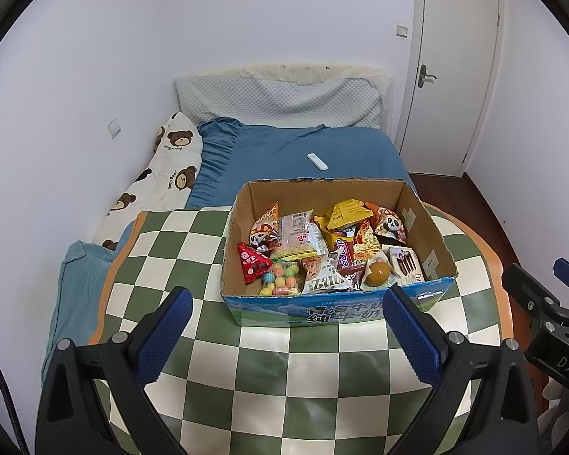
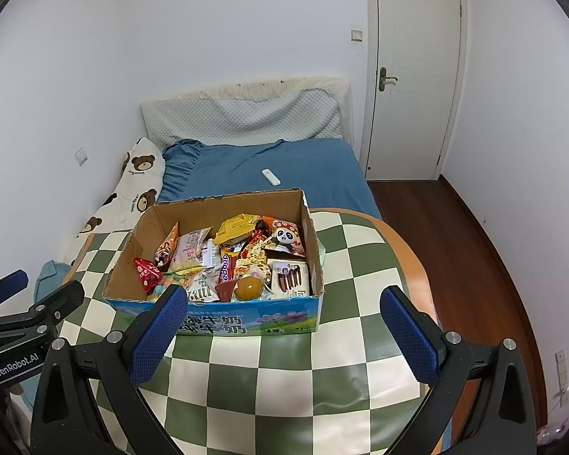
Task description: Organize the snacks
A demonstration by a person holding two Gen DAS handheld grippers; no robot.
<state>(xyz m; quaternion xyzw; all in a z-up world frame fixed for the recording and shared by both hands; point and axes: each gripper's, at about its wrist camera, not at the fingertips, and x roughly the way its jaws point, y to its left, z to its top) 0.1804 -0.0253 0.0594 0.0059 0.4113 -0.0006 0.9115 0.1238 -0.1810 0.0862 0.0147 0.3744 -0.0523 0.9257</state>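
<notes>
An open cardboard box (image 1: 428,235) (image 2: 315,250) with a blue printed front stands on a round table with a green and cream checkered cloth (image 1: 284,371) (image 2: 284,379). It holds several snack packets: a red triangular pack (image 1: 252,261) (image 2: 146,273), a yellow bag (image 1: 345,212) (image 2: 237,227), a panda pack (image 1: 392,223) (image 2: 284,239), a chocolate stick box (image 1: 406,261) (image 2: 290,278) and an orange jelly cup (image 1: 377,275) (image 2: 248,286). My left gripper (image 1: 286,331) is open and empty in front of the box. My right gripper (image 2: 284,333) is open and empty, just before the box's front.
Behind the table is a bed with a blue sheet (image 1: 303,151) (image 2: 284,167), a white remote (image 1: 317,161) (image 2: 271,177), a bear-print pillow (image 1: 167,174) and a grey pillow (image 1: 277,102). A white door (image 1: 455,68) (image 2: 413,68) and wood floor (image 2: 455,235) lie to the right.
</notes>
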